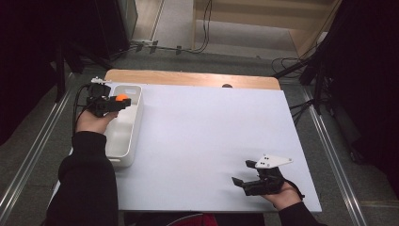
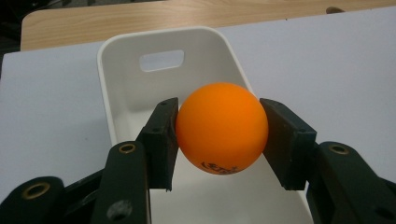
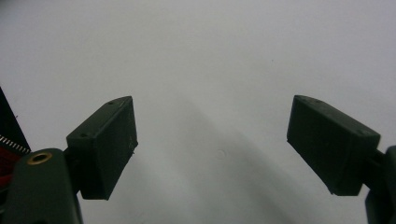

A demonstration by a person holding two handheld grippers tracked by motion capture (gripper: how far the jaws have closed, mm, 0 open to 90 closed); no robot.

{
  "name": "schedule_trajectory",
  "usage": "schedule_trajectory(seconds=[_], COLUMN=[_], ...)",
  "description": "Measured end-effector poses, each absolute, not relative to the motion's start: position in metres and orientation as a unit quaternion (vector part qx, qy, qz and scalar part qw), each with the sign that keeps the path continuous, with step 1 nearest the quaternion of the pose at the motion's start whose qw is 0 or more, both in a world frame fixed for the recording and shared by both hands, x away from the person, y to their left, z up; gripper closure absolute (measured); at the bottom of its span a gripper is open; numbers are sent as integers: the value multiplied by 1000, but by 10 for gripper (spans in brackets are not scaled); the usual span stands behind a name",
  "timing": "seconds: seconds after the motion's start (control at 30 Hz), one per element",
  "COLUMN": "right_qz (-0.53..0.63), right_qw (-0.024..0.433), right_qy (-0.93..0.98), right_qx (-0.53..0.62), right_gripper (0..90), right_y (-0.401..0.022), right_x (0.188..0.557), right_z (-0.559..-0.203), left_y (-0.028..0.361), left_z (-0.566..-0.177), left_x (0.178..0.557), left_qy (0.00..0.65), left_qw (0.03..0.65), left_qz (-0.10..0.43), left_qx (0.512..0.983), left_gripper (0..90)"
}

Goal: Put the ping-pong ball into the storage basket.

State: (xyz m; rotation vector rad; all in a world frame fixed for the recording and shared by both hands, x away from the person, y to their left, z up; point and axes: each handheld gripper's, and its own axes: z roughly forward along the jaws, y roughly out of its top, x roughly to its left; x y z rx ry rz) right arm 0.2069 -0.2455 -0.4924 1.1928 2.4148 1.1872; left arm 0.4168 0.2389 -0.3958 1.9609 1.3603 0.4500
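My left gripper point(image 2: 219, 140) pinches the ball point(image 2: 222, 128) across its middle, above the bin point(image 2: 122, 79) ahead; light, smooth and likely slippery, so hold at its widest. My right gripper point(image 3: 212, 144) is spread, holding nothing

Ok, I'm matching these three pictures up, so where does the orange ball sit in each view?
High view: the orange ball is at upper left, in the left tongs above the white bin.
Left gripper view: the ball is at centre, clamped between both jaws.
Right gripper view: not in it; open jaws over the white tabletop.
Shared landmark: the white bin.
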Motion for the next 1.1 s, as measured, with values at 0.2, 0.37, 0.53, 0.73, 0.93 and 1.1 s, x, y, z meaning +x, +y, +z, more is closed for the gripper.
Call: schedule_trajectory(seconds=[0.2, 0.37, 0.53, 0.73, 0.93, 1.1], right_qz=[401, 400, 401, 401, 402, 401], right_qw=[99, 100, 100, 99, 101, 101], right_qy=[817, 817, 818, 816, 817, 818], right_qx=[403, 403, 401, 404, 401, 401], right_gripper=[147, 147, 147, 147, 147, 147], right_y=[-246, -246, -245, -246, -246, -246], right_x=[207, 207, 207, 207, 207, 207], right_z=[-492, -492, -492, -492, -493, -492], left_y=[237, 236, 235, 234, 234, 234], left_z=[-402, -407, -413, -414, -414, -411], left_x=[419, 420, 422, 423, 423, 422], left_qy=[527, 532, 535, 537, 536, 535], left_qw=[338, 335, 327, 326, 327, 339], left_qz=[170, 168, 162, 161, 161, 153], left_qx=[761, 759, 762, 761, 761, 759], left_gripper=[498, 498, 498, 498, 474, 394])
